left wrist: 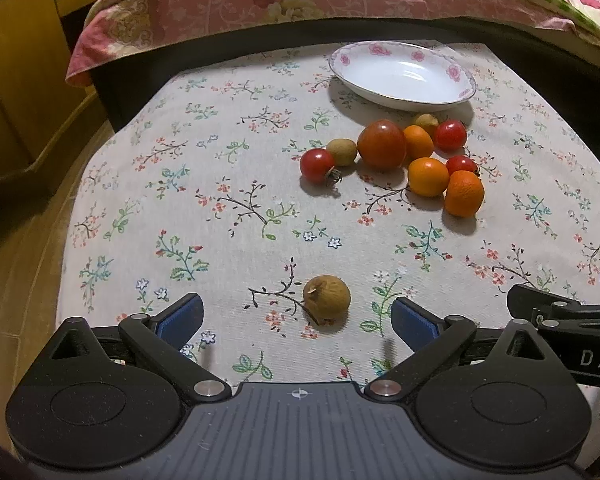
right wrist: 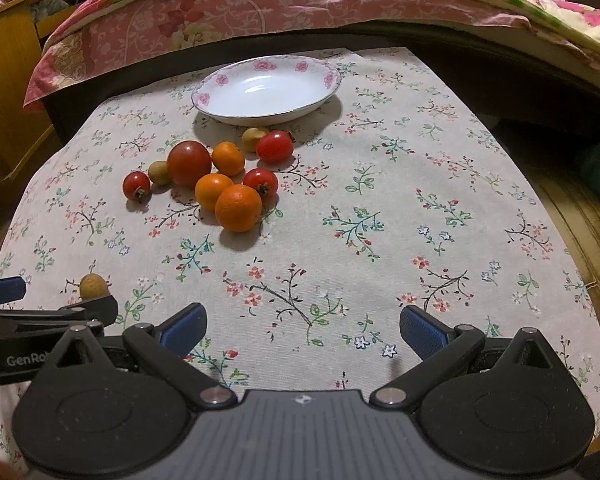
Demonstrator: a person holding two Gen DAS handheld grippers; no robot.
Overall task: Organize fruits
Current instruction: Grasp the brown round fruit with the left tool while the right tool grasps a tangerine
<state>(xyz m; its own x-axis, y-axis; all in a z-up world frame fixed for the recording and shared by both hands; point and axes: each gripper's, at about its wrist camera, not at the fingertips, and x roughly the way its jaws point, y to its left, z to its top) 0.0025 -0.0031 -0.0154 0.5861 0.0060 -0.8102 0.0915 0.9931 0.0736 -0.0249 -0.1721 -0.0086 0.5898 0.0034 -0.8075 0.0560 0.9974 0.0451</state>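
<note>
Left wrist view: left hand-held gripper (left wrist: 296,316) gapes empty before a wrinkled brown longan (left wrist: 326,293); right hand-held gripper (right wrist: 302,328) likewise spread, well short of the white rose-rimmed plate (right wrist: 324,70).

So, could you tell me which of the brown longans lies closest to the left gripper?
The lone longan just ahead of the open left gripper, apart from the pile; the other two sit among the tomatoes near the plate.

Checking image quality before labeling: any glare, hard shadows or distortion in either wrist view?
Left wrist view: glare on the plate, fruit shadows falling toward the camera, strong fisheye bending of the tablecloth. Right wrist view: same glare on the plate, dark corners, sharp focus.
</note>
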